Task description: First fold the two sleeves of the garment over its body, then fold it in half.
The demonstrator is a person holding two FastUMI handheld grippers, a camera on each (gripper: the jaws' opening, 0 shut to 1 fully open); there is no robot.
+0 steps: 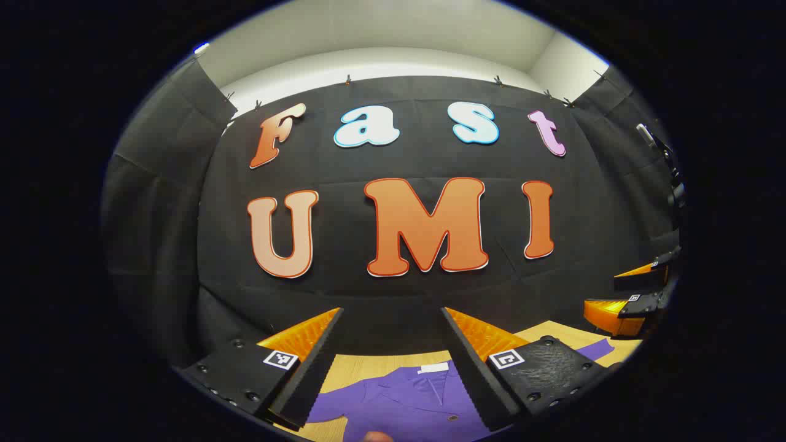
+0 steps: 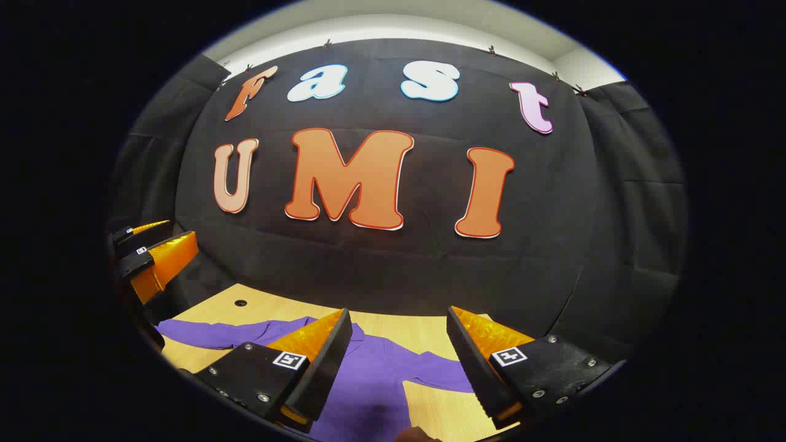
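Observation:
A purple garment lies flat on the wooden table, its collar and white label toward the wall. In the left gripper view my left gripper hangs open above the collar, holding nothing. The right gripper shows at the far right, above a purple sleeve end. In the right gripper view my right gripper is open above the garment, whose sleeves spread left and right. The left gripper appears at the far left edge, raised over the left sleeve.
The black cloth wall stands close behind the table's far edge. A small dark hole sits in the tabletop near the far left corner. Bare wood shows right of the garment body.

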